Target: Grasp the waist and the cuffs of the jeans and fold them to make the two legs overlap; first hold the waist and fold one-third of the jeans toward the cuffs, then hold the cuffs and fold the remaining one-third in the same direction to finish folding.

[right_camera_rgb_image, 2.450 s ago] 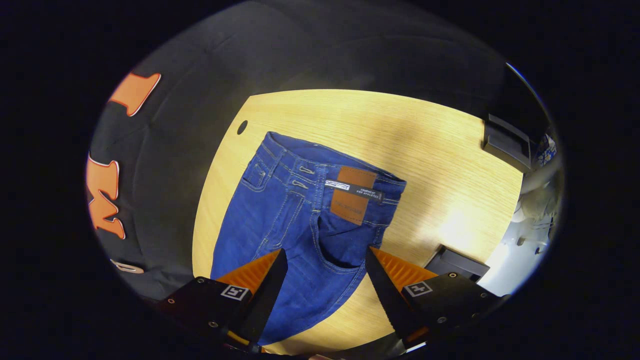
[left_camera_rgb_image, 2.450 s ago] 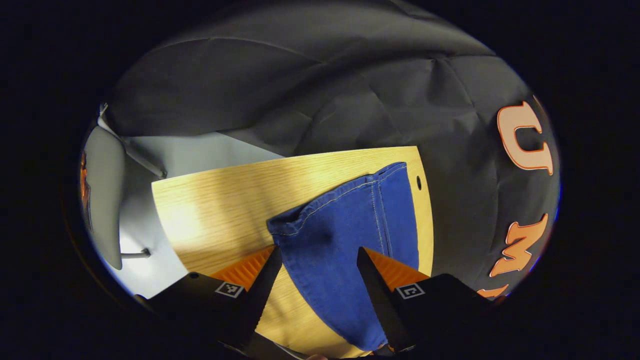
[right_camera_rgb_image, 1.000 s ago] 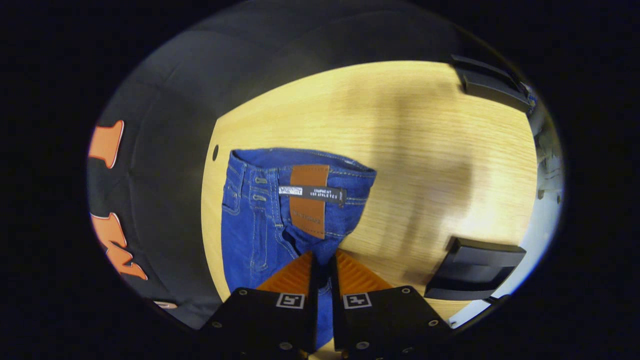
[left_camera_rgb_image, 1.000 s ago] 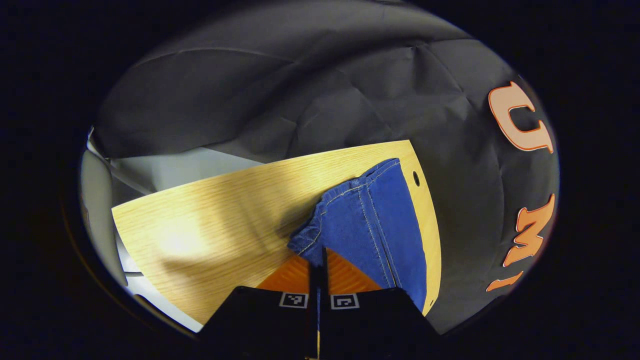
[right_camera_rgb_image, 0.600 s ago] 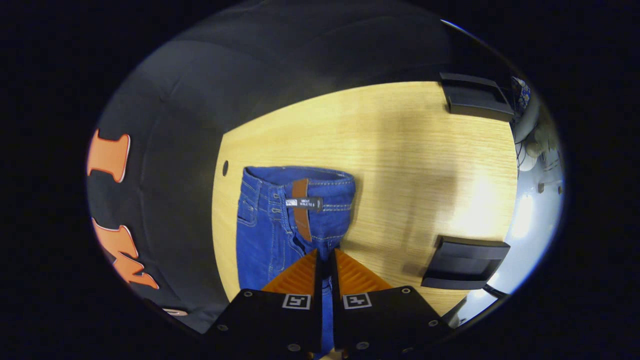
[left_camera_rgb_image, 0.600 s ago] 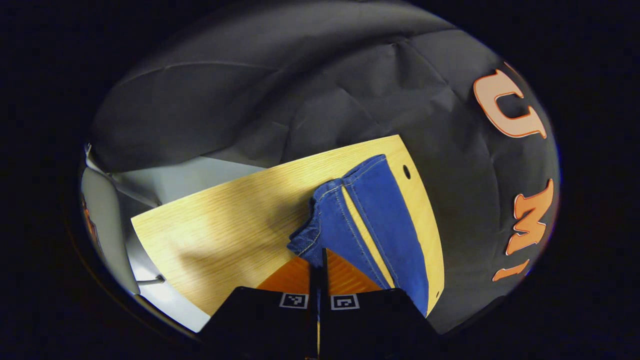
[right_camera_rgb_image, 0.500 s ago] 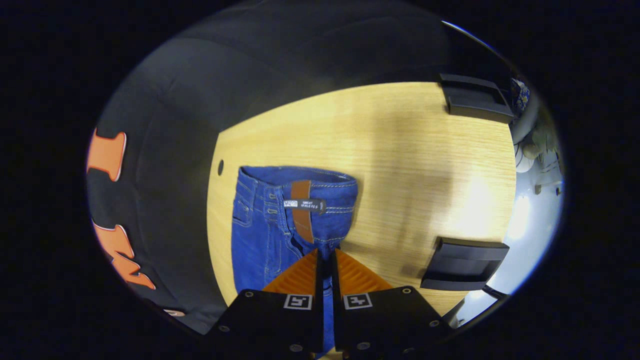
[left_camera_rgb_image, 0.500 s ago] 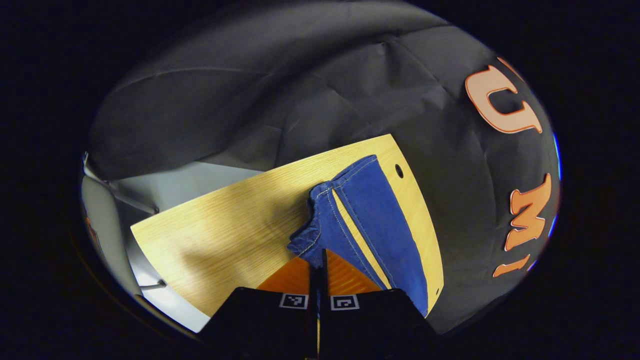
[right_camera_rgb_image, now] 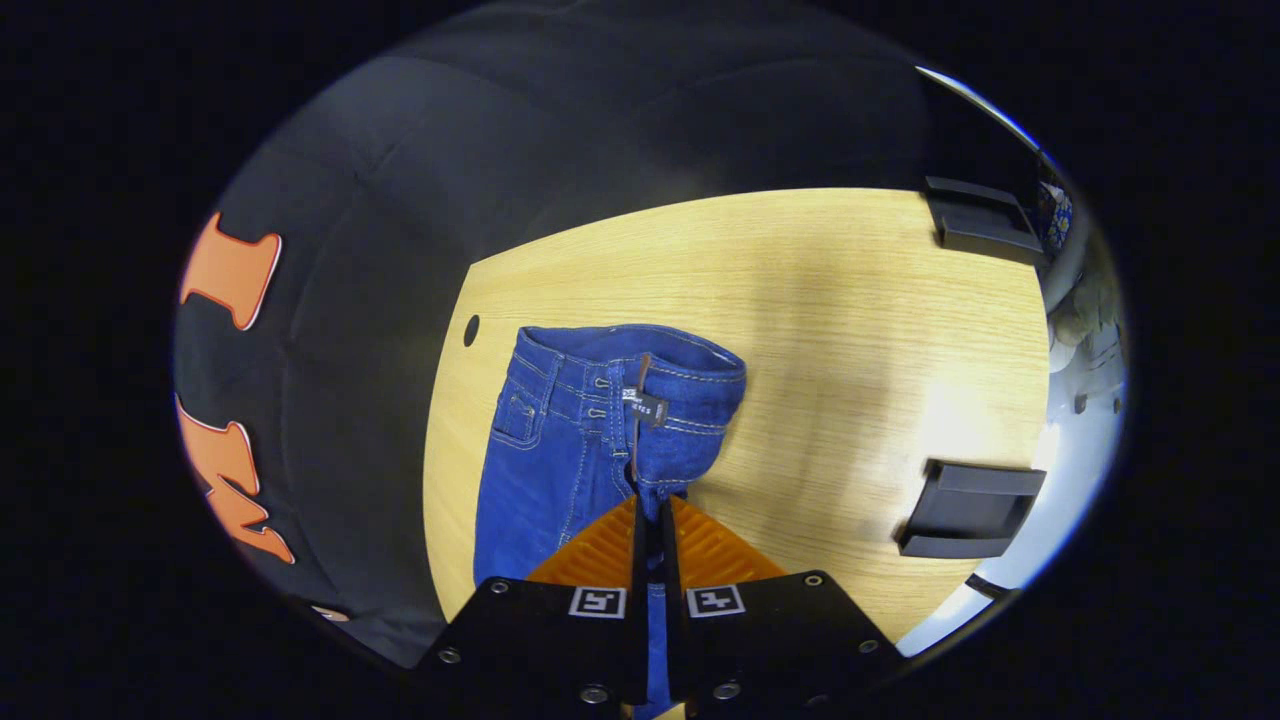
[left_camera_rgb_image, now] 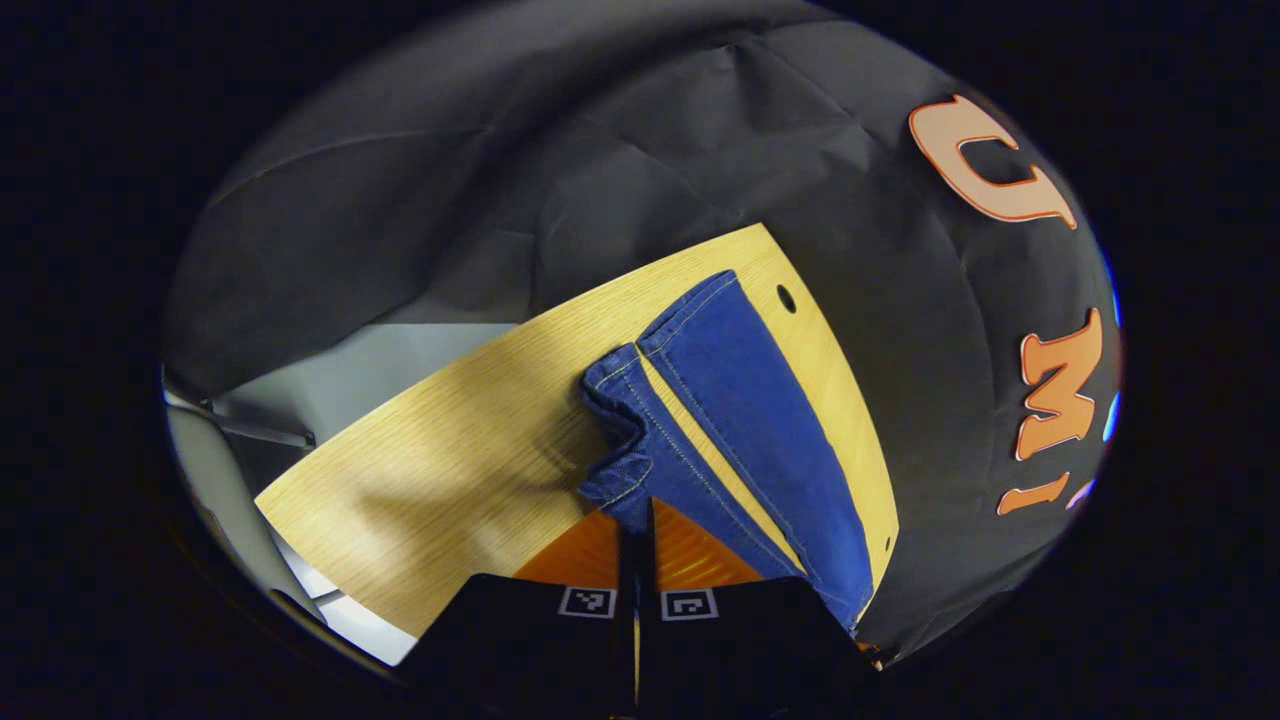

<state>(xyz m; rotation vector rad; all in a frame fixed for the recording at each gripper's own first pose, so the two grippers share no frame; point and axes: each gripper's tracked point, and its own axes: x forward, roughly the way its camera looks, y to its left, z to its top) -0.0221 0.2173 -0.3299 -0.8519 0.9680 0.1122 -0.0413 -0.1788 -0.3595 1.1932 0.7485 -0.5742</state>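
Denim jeans (right_camera_rgb_image: 560, 450) hide both grippers' clamped fingertips.

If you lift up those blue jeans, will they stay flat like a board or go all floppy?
Probably floppy: where the left gripper pinches a cuff, the jeans bunch and curl. The waist likely sags too, since it crumples above the right gripper. They probably won't slip out easily, as both grippers' ridged fingers are shut on the denim.

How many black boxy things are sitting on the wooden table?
2. One black block-shaped object sits at the light wooden table's far right corner; the other sits near its right edge, closer to the camera. More may be hidden beyond these views.
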